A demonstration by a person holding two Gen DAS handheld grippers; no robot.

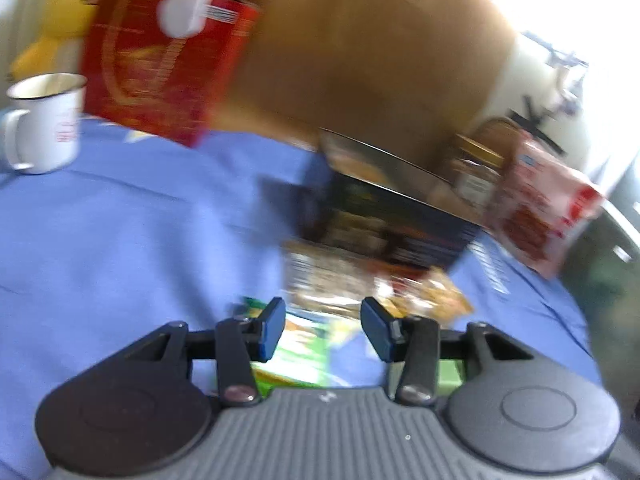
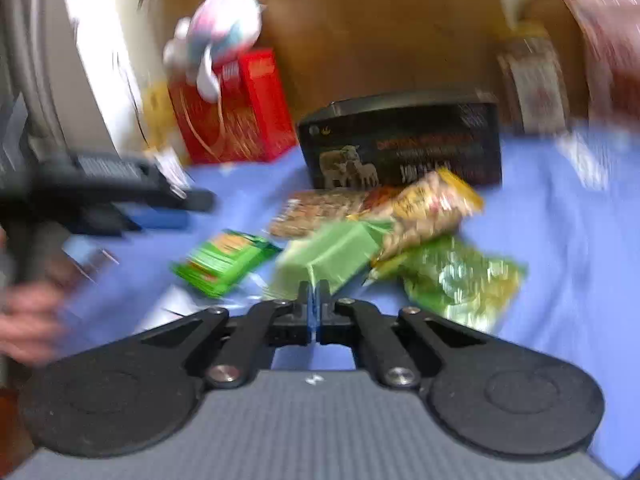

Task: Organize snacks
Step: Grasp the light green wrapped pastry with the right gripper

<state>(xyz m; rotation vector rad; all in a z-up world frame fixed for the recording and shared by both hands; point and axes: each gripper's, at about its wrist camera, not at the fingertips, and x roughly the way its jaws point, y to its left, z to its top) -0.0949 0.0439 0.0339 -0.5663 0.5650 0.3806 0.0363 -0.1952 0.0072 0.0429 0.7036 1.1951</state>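
While both cameras blur, I see my left gripper (image 1: 323, 328) parted over the blue cloth (image 1: 120, 240), nothing between its pads. Rightward, the snack packets (image 2: 420, 208) lie heaped before the black box (image 2: 400, 148). My right gripper (image 2: 314, 300) is closed tight, empty, just short of the pale green packet (image 2: 332, 252).

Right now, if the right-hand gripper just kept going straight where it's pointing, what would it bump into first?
Most likely the pale green plastic packet directly ahead of the shut right gripper; they may already touch, though blur hides that. Beyond it stands the black cardboard box.
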